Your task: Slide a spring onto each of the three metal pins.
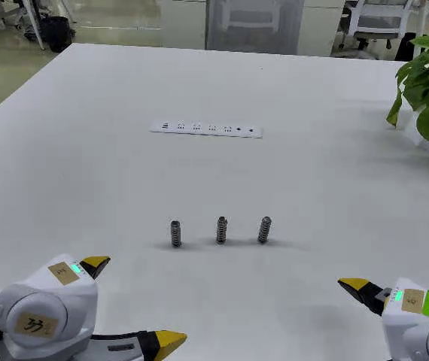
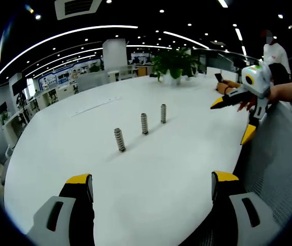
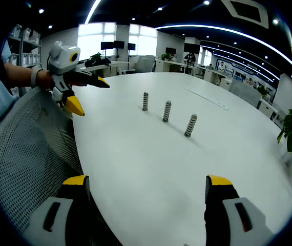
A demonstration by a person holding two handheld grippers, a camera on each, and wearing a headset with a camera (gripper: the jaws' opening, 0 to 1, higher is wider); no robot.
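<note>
Three upright pins stand in a row on the white table (image 1: 222, 90), each with a spring around it: left spring (image 1: 175, 233), middle spring (image 1: 221, 229), right spring (image 1: 265, 229). They appear again as springs (image 2: 119, 139) (image 2: 144, 123) (image 2: 163, 113) in the left gripper view and springs (image 3: 145, 101) (image 3: 167, 110) (image 3: 190, 125) in the right gripper view. My left gripper (image 1: 135, 304) is open at the near left edge, empty. My right gripper (image 1: 361, 289) sits at the near right; its jaws stand wide apart in its own view, holding nothing.
A white power strip (image 1: 206, 128) lies flat beyond the springs. A potted green plant (image 1: 427, 83) stands at the table's right edge. Office chairs (image 1: 380, 19) sit past the far side. A grey mesh chair back (image 3: 28, 154) is close to me.
</note>
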